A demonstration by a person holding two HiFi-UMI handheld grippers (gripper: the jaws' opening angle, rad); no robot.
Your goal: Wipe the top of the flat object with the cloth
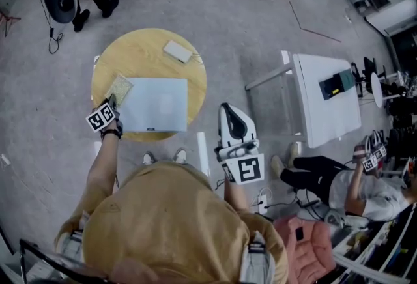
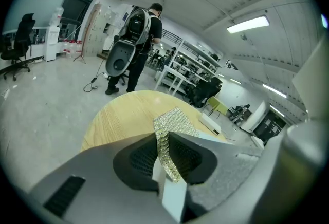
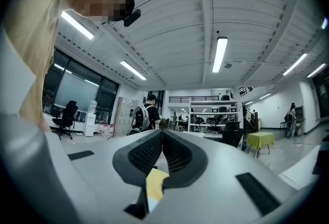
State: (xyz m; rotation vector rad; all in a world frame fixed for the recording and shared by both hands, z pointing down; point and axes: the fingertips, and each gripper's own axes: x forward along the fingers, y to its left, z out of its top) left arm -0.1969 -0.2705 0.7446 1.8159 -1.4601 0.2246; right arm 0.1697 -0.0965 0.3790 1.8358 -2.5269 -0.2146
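A pale grey flat slab (image 1: 155, 104) lies on the round wooden table (image 1: 140, 48). A speckled yellowish cloth (image 1: 119, 87) rests at the slab's left edge, and my left gripper (image 1: 112, 103) is shut on its near corner. In the left gripper view the cloth (image 2: 169, 133) runs out from between the closed jaws over the table (image 2: 123, 115). My right gripper (image 1: 228, 112) hangs off the table to the right, raised level, its jaws shut on nothing (image 3: 162, 133).
A small white box (image 1: 177, 51) sits at the table's far side. A white desk (image 1: 326, 97) stands to the right, with a seated person (image 1: 352, 188) near it. Another person with a backpack (image 2: 134, 38) stands beyond the table. Office chairs stand at the back.
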